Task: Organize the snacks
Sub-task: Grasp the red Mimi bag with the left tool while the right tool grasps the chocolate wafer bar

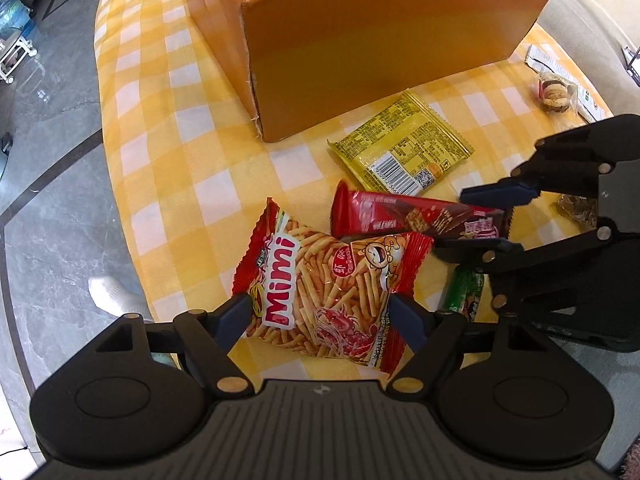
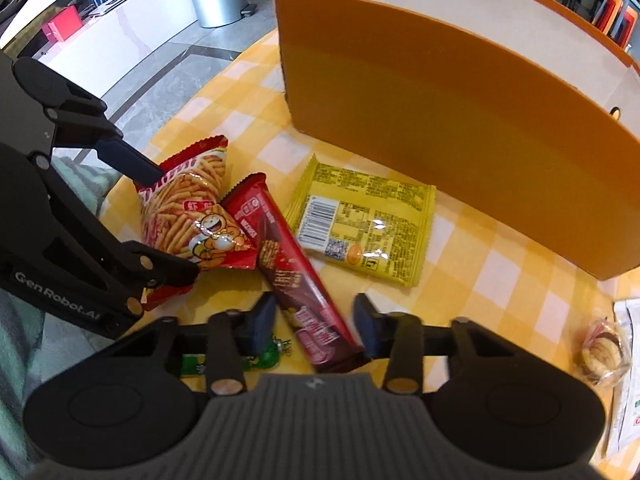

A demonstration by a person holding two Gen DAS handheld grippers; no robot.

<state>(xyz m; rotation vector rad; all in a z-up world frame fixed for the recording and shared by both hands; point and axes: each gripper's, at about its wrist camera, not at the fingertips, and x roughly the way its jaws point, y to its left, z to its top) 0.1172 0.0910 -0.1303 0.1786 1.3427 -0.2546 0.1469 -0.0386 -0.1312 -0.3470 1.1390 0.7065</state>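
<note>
A red Mimi shrimp-stick bag (image 1: 324, 292) lies on the yellow checked tablecloth. My left gripper (image 1: 320, 312) is open with a finger on each side of the bag; it also shows in the right wrist view (image 2: 160, 220). A long red wafer bar (image 2: 296, 268) lies next to the bag. My right gripper (image 2: 316, 320) is open around the bar's near end, and it shows in the left wrist view (image 1: 486, 218). A yellow flat packet (image 1: 400, 148) lies beyond, in front of the orange box (image 1: 380, 56).
A green packet (image 1: 464, 292) lies under the right gripper. A clear-wrapped cookie (image 2: 600, 348) and white paper packets (image 2: 628, 360) lie at the right. The table's rounded edge drops to grey floor (image 1: 52, 200) on the left. A person's white sock (image 1: 112, 292) shows there.
</note>
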